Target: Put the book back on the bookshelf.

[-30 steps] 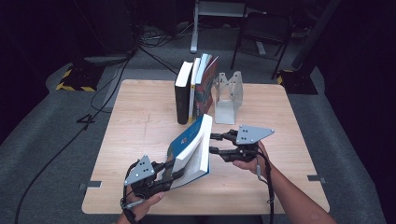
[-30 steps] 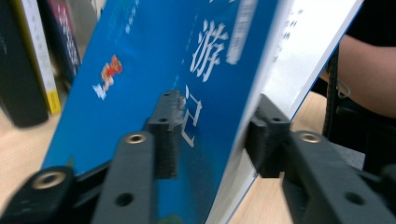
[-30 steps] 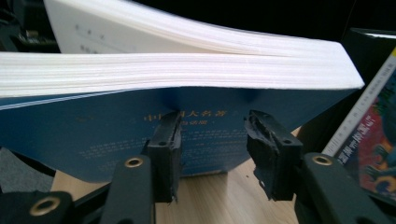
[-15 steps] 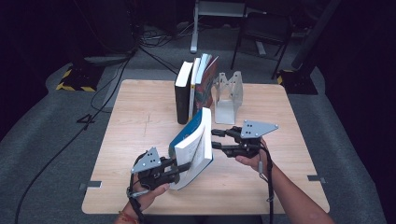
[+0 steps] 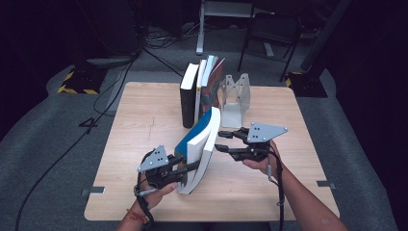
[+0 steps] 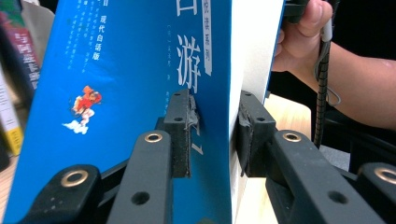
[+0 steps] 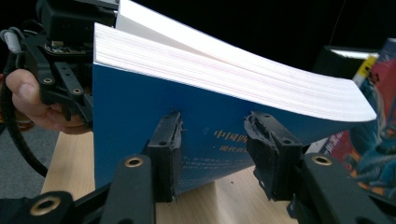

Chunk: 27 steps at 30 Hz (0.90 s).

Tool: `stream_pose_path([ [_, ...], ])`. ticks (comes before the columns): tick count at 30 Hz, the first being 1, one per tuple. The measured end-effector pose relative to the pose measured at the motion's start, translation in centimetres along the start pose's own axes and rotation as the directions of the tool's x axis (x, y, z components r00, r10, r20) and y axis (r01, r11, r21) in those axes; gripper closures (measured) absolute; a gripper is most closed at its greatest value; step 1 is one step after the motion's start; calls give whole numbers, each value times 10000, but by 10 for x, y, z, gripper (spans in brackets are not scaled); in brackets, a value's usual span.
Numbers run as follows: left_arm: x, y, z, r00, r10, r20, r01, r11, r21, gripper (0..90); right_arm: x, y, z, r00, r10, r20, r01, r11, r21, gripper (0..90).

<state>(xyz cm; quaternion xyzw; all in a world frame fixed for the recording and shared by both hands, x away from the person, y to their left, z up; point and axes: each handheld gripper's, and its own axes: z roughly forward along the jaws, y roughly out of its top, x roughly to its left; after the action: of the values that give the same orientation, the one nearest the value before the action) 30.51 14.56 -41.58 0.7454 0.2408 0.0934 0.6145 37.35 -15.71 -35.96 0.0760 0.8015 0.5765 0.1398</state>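
Blue paperback book: thick, blue cover with white Chinese lettering and a small red cartoon figure, white page block. Pose: tilted, standing on one near edge on the table, upper end leaning toward the far right. The pages bow and fan slightly apart. Location: middle of the table, near side of the upright row of books.

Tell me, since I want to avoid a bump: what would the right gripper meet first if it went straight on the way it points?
The right gripper would most likely meet the blue book first; its open jaws face the cover, though the remaining gap is hard to judge.
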Motion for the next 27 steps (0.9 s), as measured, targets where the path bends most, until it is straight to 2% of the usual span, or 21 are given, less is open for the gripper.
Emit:
stream_pose_path([
  [5, 0, -3, -20, 9994, 30, -354, -32, 10000, -41, 700, 13, 12, 13, 9989, -477, -9, 477, 9989, -22, 548],
  [6, -1, -3, -24, 9990, 117, -436, -116, 9999, 15, 698, 15, 14, 16, 9983, -582, 74, 582, 9983, -15, 520],
  [9, -3, -2, -32, 9957, 574, -732, -550, 9979, 343, 680, 19, 19, 24, 9980, -631, 14, 631, 9980, -65, 490],
  [11, -7, -1, -34, 9902, 975, -997, -911, 9936, 672, 658, 20, 19, 27, 9985, -549, -44, 549, 9985, -38, 478],
  [12, -10, -1, -34, 9839, 1378, -1135, -1270, 9871, 975, 637, 21, 19, 29, 9985, -555, -47, 555, 9985, 26, 471],
  [13, -13, -1, -33, 9808, 1526, -1217, -1377, 9829, 1225, 606, 23, 17, 31, 9980, -632, 34, 631, 9979, 137, 470],
  [14, -13, -1, -33, 9808, 1526, -1217, -1377, 9829, 1225, 573, 23, 17, 31, 9980, -632, 34, 631, 9979, 137, 470],
  [16, -18, -3, -32, 9776, 1621, -1344, -1411, 9780, 1537, 550, 25, 12, 34, 9978, -666, -30, 667, 9972, 332, 469],
  [17, -19, -4, -32, 9760, 1702, -1357, -1442, 9726, 1826, 521, 26, 8, 36, 9979, -644, -100, 648, 9970, 420, 464],
  [19, -23, -10, -29, 9756, 1773, -1298, -1396, 9562, 2573, 468, 29, 1, 39, 9980, -563, -287, 579, 9968, 557, 466],
  [21, -29, -19, -25, 9747, 1872, -1224, -1425, 9416, 3051, 404, 32, -6, 42, 9979, -494, -412, 522, 9962, 694, 470],
  [22, -29, -19, -25, 9747, 1872, -1224, -1425, 9416, 3051, 366, 32, -8, 42, 9980, -471, -419, 502, 9960, 741, 470],
  [23, -34, -27, -18, 9730, 1879, -1344, -1324, 9303, 3421, 318, 32, -10, 43, 9981, -403, -473, 437, 9963, 736, 470],
  [24, -34, -27, -18, 9730, 1879, -1344, -1324, 9303, 3421, 287, 32, -10, 43, 9981, -403, -473, 437, 9963, 736, 470],
  [25, -36, -33, -12, 9754, 1635, -1475, -1039, 9323, 3463, 287, 32, -11, 43, 9980, -373, -517, 411, 9963, 755, 471],
  [26, -37, -36, -8, 9729, 1621, -1651, -948, 9301, 3548, 251, 33, -12, 44, 9978, -412, -519, 452, 9960, 777, 471],
  [27, -39, -38, -4, 9702, 1554, -1861, -813, 9317, 3539, 208, 34, -12, 45, 9977, -435, -524, 476, 9956, 806, 474],
])
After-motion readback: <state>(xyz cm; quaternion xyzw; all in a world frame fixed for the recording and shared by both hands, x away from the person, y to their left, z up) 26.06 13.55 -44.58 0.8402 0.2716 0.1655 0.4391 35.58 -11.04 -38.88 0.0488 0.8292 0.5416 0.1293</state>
